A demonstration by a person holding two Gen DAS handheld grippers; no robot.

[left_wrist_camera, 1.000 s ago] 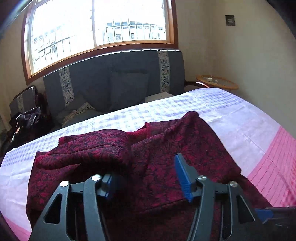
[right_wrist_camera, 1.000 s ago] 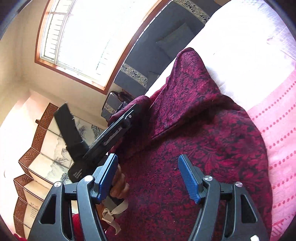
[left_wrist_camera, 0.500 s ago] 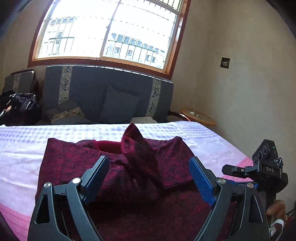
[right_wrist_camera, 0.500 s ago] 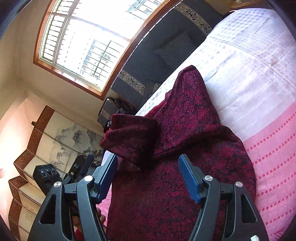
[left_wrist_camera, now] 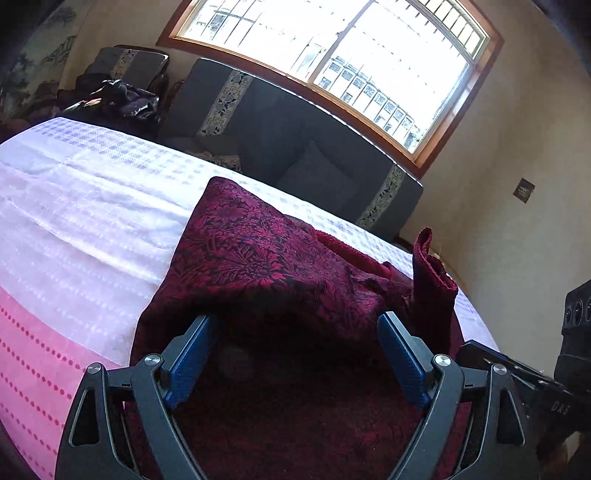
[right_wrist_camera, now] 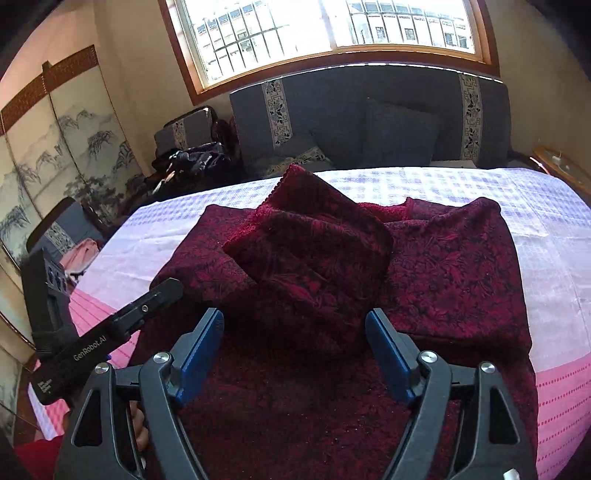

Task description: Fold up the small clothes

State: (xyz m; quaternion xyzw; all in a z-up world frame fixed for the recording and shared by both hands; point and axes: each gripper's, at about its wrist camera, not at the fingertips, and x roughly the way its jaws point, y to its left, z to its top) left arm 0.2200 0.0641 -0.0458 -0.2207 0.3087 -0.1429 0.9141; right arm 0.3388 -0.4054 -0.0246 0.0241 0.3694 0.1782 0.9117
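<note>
Sunlit bedroom w/ a big barred window [right_wrist_camera: 332, 26] and a dark grey sofa w/ patterned stripes [right_wrist_camera: 369, 122] behind; the work surface is a bed under a white-and-pink woven bedspread [right_wrist_camera: 480, 192], prob. chosen because it gives a broad flat area for folding. On it lies the dark red floral-patterned brocade garment [right_wrist_camera: 443, 266], spread just ahead of and beneath both sets of jaws. One sleeve-like flap [right_wrist_camera: 314, 240] lies crossed over the garment's middle, straight ahead of the right gripper [right_wrist_camera: 293, 332], which suggests a first fold-in is done. Right gripper's jaws stand apart, having just been opening, w/ nothing pinched between the blue pads; cloth only lies below them. Left gripper [left_wrist_camera: 293, 339] likewise has its jaws wide apart after opening; a raised hump of fabric [left_wrist_camera: 266, 266] sits just beyond its tips but the pads don't press on it. In the left view a cuff [left_wrist_camera: 432, 266] stands up to the right of the jaws, not yet flattened. Both tools hang empty over the near hem, likely so the person can re-aim for the next fold.
</note>
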